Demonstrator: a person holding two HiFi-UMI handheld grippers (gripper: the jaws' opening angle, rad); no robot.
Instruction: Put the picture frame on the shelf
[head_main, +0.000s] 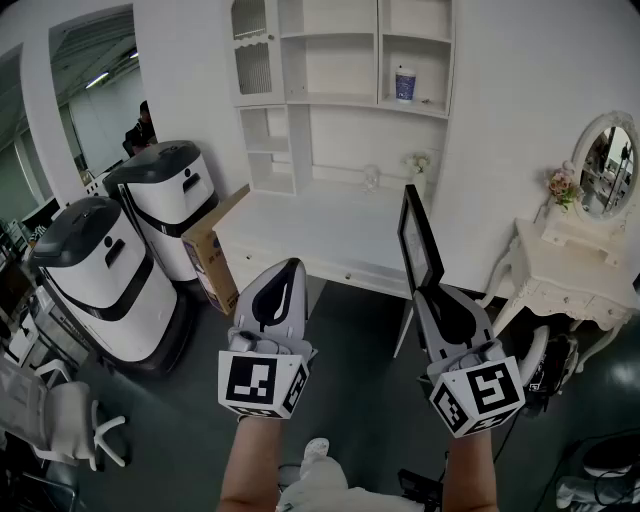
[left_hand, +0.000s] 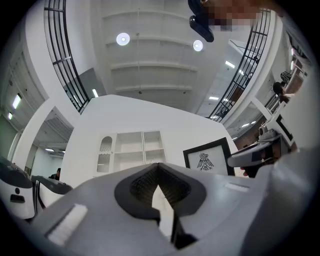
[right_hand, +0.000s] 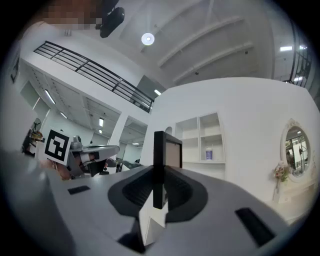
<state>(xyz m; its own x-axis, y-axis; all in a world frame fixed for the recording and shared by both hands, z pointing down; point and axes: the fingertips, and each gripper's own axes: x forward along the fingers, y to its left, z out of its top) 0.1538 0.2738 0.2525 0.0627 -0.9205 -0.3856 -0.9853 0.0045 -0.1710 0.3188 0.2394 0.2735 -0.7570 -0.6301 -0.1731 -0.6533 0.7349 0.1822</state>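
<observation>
Holding the picture frame (head_main: 418, 238) in my right gripper (head_main: 424, 292), I have the jaws pressed on its lower edge, kept a little apart by the thickness of the frame. The frame stands upright above the jaws, turned almost edge-on to me, its dark border showing. It is up in the air on the near side of the furniture, not on any shelf.

My left gripper (head_main: 292, 268) hangs beside it on the left, apart from it, with its jaws together at the tips and nothing between them.

Beyond both grippers runs a white desk (head_main: 300, 235), with a small vase of flowers (head_main: 418, 166) at its far edge by the wall. Above the desk rises the white shelf unit (head_main: 340, 62), its compartments open. A white canister with a blue label (head_main: 405, 84) stands in the right-hand one.

Left of the desk a cardboard box (head_main: 212, 255) leans against it, and further left stand two white-and-dark machines (head_main: 100, 275). On the right is a white dressing table (head_main: 575, 270) with an oval mirror (head_main: 607, 165) and pink flowers (head_main: 562, 184).
</observation>
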